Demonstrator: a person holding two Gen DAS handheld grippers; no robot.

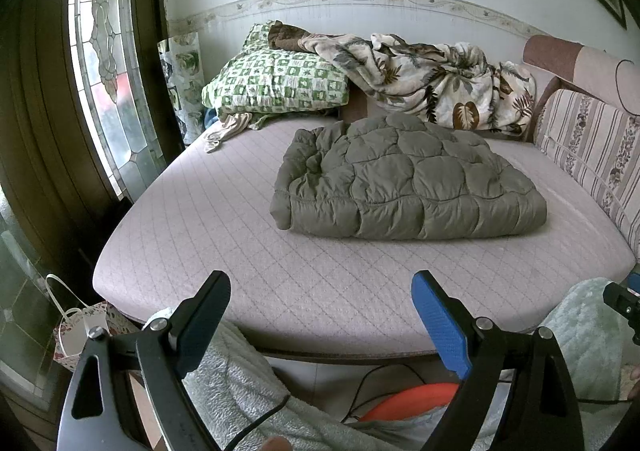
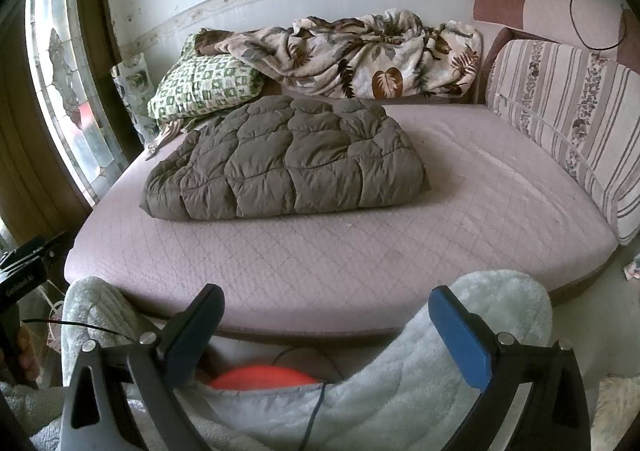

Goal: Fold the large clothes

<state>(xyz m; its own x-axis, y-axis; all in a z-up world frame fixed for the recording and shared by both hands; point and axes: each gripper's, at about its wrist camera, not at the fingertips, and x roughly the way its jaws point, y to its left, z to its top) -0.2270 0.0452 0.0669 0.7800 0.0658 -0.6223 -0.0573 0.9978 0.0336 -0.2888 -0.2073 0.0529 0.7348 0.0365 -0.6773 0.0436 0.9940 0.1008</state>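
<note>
Hovering with left gripper (image 1: pixel 322 325) and right gripper (image 2: pixel 326 339) both spread empty, seemingly done folding quilted jacket (image 1: pixel 408 183) on bed (image 1: pixel 200 251), needing another garment.

A folded olive quilted jacket (image 1: pixel 408 181) lies on the pink quilted mattress (image 1: pixel 224 235). Behind the jacket sit a green checked pillow (image 1: pixel 276 81) and a leaf-print blanket (image 1: pixel 432 83). The left gripper (image 1: pixel 322 315) hangs wide apart and empty near the mattress's front edge.
</note>
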